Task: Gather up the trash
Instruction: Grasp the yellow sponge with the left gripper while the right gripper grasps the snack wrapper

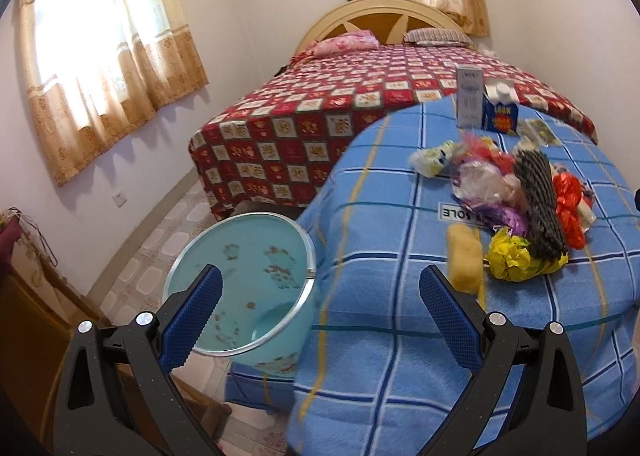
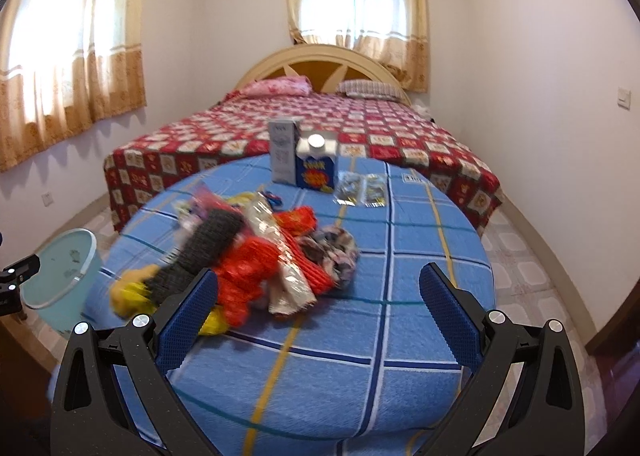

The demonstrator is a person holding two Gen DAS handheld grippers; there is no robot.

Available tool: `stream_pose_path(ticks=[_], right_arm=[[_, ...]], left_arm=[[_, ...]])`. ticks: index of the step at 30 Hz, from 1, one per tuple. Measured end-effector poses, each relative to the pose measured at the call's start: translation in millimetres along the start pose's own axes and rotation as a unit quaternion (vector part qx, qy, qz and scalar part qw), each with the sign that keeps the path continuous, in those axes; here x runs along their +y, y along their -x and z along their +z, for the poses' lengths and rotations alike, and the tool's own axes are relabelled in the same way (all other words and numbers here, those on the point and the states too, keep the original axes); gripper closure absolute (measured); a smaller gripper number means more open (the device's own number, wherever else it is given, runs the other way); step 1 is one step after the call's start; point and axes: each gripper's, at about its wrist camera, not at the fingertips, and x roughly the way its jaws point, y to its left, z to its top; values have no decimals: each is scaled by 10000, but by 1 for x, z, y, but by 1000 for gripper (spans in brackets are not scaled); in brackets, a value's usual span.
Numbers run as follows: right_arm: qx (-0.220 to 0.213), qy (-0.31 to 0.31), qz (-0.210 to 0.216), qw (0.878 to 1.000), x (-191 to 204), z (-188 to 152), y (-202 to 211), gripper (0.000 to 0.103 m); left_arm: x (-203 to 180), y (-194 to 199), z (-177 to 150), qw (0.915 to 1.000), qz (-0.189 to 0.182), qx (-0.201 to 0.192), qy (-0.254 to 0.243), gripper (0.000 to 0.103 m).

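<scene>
Red patchwork bedspread (image 2: 304,135) covers the bed at the back, arched wooden headboard (image 2: 320,63) behind it. Nearer, round bench (image 2: 360,356) under a blue checked woven cloth, soft ribbed texture. Pale teal plastic bucket (image 1: 240,288) stands on the tiled floor just beside the bench's left edge, round rim, printed pattern on the wall, interior looks bare.

Trash pile (image 2: 256,260) sits mid-bench: crumpled wrappers, mixed plastic and foil. Dark grey ribbed foam-net sleeve (image 1: 540,207) lies across the pile, long and tube-like. Crinkled red plastic (image 1: 568,203) touches its right side, yellow crumpled wrapper (image 1: 510,256) at its near end, clear cellophane wad (image 1: 484,179) on its left. Yellow spongy block (image 1: 464,256) just beside the yellow wrapper, apart from the heap.

Behind the pile, upright grey-white carton (image 2: 284,151) touching a blue carton with round white cap (image 2: 316,167); two flat shiny sachets (image 2: 362,187) lie beside them.

Left claw (image 1: 320,320) spread wide, nothing between the blue textured pads, hovering over bench edge and bucket. Right claw (image 2: 318,320) also spread wide, holding nothing, above the bench just in front of the pile.
</scene>
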Motion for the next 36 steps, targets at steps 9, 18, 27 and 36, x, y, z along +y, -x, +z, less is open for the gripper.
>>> stream_pose_path(ticks=[9, 18, 27, 36], right_arm=[[274, -55, -246, 9993, -20, -23, -39, 7], [427, -157, -269, 9986, -34, -33, -59, 12], [555, -113, 131, 9983, -29, -34, -74, 33], [585, -1, 512, 9970, -12, -23, -76, 41]], left_arm=[[-49, -33, -3, 9988, -386, 254, -129, 7], [-87, -60, -7, 9965, -615, 519, -241, 10], [-90, -73, -10, 9917, -1010, 753, -239, 74], [-72, -58, -4, 9936, -951, 573, -188, 76]])
